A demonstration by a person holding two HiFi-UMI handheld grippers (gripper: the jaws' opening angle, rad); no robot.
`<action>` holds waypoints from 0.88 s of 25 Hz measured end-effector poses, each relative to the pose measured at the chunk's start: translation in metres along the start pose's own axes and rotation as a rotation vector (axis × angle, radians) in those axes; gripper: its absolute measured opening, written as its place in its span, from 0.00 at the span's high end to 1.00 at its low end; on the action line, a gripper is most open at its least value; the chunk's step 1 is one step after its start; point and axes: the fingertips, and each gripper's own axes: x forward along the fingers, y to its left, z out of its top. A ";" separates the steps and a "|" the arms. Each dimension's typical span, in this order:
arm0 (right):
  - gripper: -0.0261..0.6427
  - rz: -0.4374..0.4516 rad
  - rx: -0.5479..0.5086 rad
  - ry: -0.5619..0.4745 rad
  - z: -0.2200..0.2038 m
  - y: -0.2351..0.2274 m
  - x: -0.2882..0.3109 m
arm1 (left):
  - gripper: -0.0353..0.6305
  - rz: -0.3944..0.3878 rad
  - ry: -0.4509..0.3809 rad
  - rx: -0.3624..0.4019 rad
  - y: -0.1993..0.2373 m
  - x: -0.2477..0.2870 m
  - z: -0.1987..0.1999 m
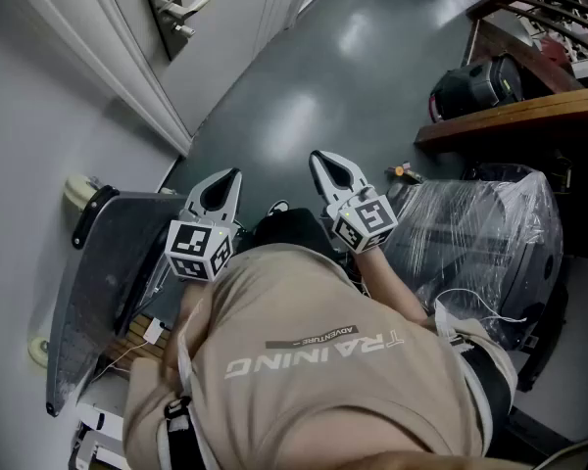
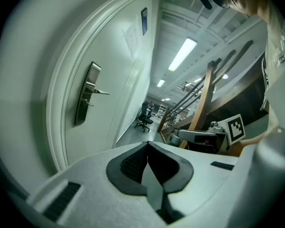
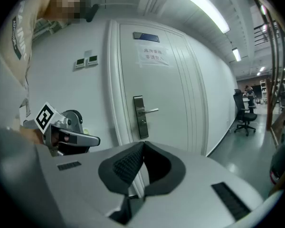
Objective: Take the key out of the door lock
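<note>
The white door [image 1: 230,27] is shut, far ahead of both grippers. Its metal lock plate [image 1: 171,13] [image 2: 87,94] [image 3: 141,117] carries a lever handle [image 3: 152,110] pointing right. The key is too small to make out in any view. My left gripper [image 1: 230,176] [image 2: 148,144] is held in front of my chest, shut with nothing between its jaws. Beside it my right gripper [image 1: 320,157] [image 3: 143,144] is also shut and holds nothing. Each gripper shows in the other's view: the right gripper [image 2: 204,137] and the left gripper [image 3: 66,137].
A grey hand cart [image 1: 98,272] leans by the wall at my left. A plastic-wrapped bundle [image 1: 480,233] sits at my right, under a wooden stair [image 1: 510,116] with a black bag [image 1: 475,86]. An office chair [image 3: 247,113] stands down the corridor. A paper notice [image 3: 152,56] hangs on the door.
</note>
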 end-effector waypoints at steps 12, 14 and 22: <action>0.94 0.048 -0.065 0.066 0.007 0.019 0.022 | 0.94 0.015 -0.051 -0.109 0.018 -0.013 -0.011; 0.94 0.057 -0.085 0.065 0.010 0.021 0.024 | 0.94 0.026 -0.047 -0.106 0.025 -0.012 -0.012; 0.94 0.109 -0.046 0.073 -0.002 -0.002 0.030 | 0.94 0.133 -0.073 -0.039 0.052 0.004 0.021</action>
